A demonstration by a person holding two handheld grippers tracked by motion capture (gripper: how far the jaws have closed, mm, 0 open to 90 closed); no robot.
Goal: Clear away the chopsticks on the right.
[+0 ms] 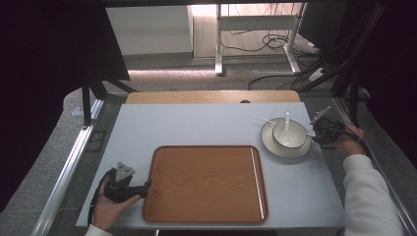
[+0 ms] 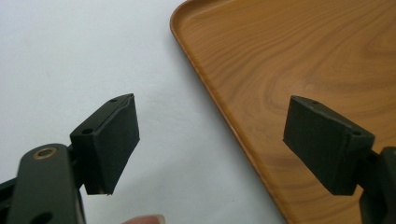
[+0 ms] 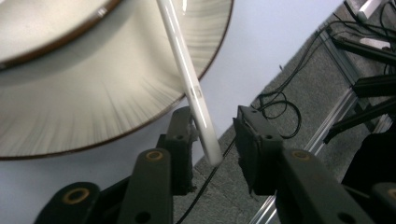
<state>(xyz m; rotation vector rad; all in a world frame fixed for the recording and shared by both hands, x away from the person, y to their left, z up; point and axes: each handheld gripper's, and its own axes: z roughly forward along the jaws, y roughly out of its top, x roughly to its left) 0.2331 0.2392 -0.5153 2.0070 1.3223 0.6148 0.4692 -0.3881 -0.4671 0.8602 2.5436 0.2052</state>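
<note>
Lying between the right tongs (image 3: pixel 212 140): chopstick (image 3: pixel 187 70).

plate (image 3: pixel 93 107) cut off, bowl (image 3: pixel 42 28) cropped

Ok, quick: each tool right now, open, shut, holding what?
Left tool: open, jaws either side of the tray edge, not gripping.
Right tool: open around a white stick; one pad looks to touch it, not clamped.
</note>
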